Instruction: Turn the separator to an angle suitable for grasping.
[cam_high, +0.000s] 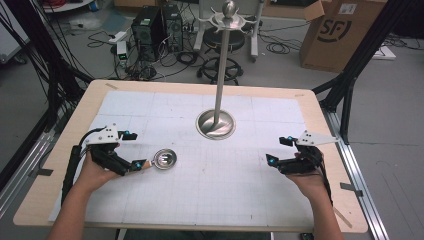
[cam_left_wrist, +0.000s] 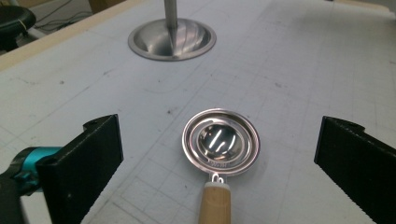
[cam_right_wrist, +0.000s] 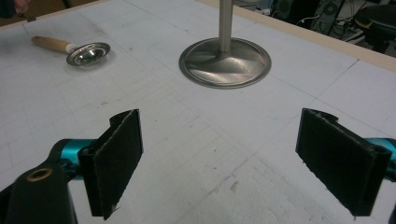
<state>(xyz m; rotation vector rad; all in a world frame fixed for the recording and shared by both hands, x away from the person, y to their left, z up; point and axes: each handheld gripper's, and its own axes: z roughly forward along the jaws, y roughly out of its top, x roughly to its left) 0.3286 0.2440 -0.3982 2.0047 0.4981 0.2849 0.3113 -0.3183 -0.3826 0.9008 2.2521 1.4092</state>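
A small metal ladle (cam_high: 165, 159) with a short wooden handle (cam_left_wrist: 215, 205) lies flat on the white grid mat, left of centre. My left gripper (cam_high: 135, 149) is open right behind it; in the left gripper view its jaws stand wide apart, with the ladle bowl (cam_left_wrist: 220, 141) between and just ahead of them, untouched. My right gripper (cam_high: 280, 150) is open over bare mat at the right, nothing between its fingers (cam_right_wrist: 116, 158). In the right gripper view the ladle (cam_right_wrist: 88, 53) lies far off at the upper left.
A steel stand (cam_high: 216, 124) with a round dished base and a tall pole topped by hooks rises from the mat's middle back. The wooden table edge (cam_high: 200, 86) frames the mat. Beyond it are computers, cables, a stool and a cardboard box (cam_high: 340, 30) on the floor.
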